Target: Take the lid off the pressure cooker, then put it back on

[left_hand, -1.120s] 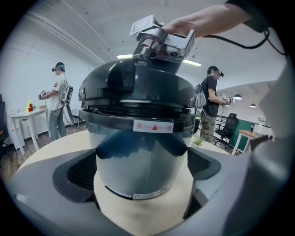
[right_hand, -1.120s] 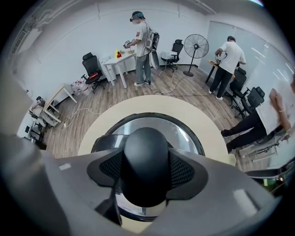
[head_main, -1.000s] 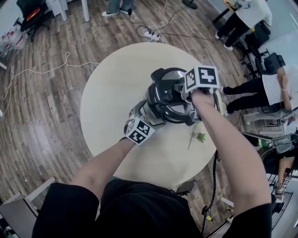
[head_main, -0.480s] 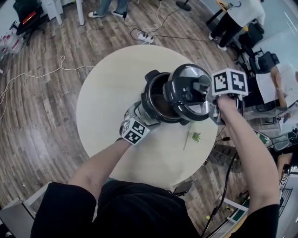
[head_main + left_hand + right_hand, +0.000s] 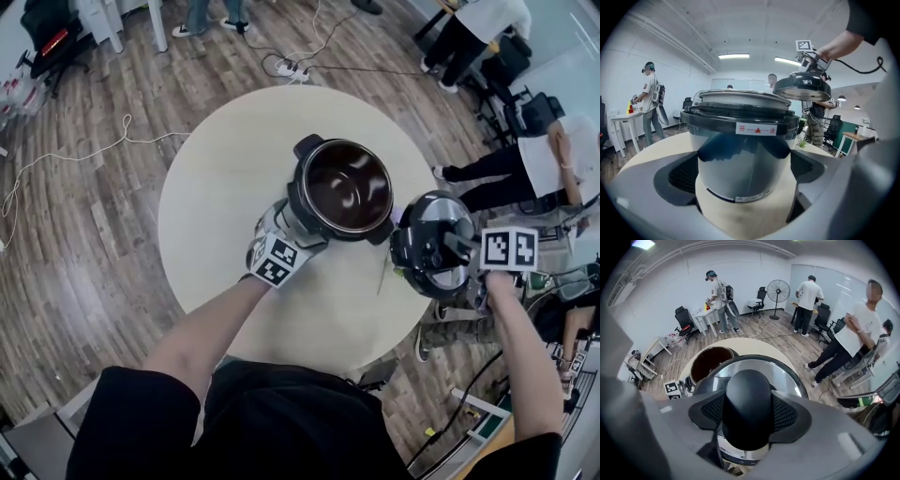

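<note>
Wood-plank flooring point(image 5: 75, 244) surrounds a round pale table point(image 5: 216, 206), and a white cable point(image 5: 66, 145) trails over the boards at far left. A power strip point(image 5: 298, 67) lies on the floor beyond the table's far edge.

Near the table's middle, the left gripper point(image 5: 284, 228) comes in from the lower left against the side of the pressure cooker point(image 5: 344, 187). In the left gripper view its 2 jaws are spread wide and clamp nothing. The cooker's steel wall stands right at their tips, with bare tabletop below. A red-and-white label point(image 5: 756, 128) sits on the dark rim above them.

The cooker stands upright, a little right of the table's centre. Its top is uncovered and the dark inner pot shows, with 1 black side handle at the far rim and 1 at the near right.

To the right, the lid point(image 5: 427, 246) is off the cooker and clear of it. It hangs in the air past the table's right edge, over the floor. From the left gripper view it sits higher than the cooker's rim and roughly level.

The right gripper point(image 5: 464, 246) carries the lid from above. In its own view both pads are closed against the sides of the lid's black knob point(image 5: 746, 408), with the steel dome spreading out beneath.

At far right, people point(image 5: 511, 173) sit or stand by office chairs.
</note>
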The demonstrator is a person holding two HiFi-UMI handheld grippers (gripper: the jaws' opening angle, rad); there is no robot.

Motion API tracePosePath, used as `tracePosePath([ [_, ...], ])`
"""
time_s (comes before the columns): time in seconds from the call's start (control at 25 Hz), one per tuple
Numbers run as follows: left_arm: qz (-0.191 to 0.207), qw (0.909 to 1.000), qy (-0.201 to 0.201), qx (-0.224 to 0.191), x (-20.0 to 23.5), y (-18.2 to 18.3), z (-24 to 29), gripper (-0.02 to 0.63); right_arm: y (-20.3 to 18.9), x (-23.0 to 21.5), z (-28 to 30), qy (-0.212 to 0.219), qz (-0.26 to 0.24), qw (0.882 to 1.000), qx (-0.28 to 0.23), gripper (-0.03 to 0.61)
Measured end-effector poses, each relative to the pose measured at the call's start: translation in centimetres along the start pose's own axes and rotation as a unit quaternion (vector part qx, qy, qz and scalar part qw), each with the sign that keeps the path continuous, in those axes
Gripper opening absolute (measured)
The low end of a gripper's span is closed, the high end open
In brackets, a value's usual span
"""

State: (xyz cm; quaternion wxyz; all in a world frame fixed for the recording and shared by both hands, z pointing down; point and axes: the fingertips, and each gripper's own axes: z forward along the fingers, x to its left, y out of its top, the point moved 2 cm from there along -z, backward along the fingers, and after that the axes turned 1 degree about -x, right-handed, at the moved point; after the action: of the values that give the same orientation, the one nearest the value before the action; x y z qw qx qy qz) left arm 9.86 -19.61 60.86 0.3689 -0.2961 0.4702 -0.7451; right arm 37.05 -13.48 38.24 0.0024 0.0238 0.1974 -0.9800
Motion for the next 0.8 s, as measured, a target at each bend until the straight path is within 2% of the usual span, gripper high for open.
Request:
tracePosePath([
  [0.16, -0.001, 1.0, 0.0, 0.003, 0.1, 0.0, -0.2, 0.589, -6.1, -1.8, 1.2, -0.007, 0.035, 0.999, 0.023, 0.285],
  [0.36, -0.002, 1.0, 0.0, 0.006, 0.2, -0.2, -0.2, 0.59, -12.2, 0.0, 4.8, 0.017, 0.047, 0.998, 0.036, 0.285],
  [0.8, 0.003, 1.0, -0.001, 0.001, 0.1, -0.4, -0.2, 0.589, -20.8, 10.5, 15.2, 0.049, -0.022, 0.997, 0.057, 0.285],
])
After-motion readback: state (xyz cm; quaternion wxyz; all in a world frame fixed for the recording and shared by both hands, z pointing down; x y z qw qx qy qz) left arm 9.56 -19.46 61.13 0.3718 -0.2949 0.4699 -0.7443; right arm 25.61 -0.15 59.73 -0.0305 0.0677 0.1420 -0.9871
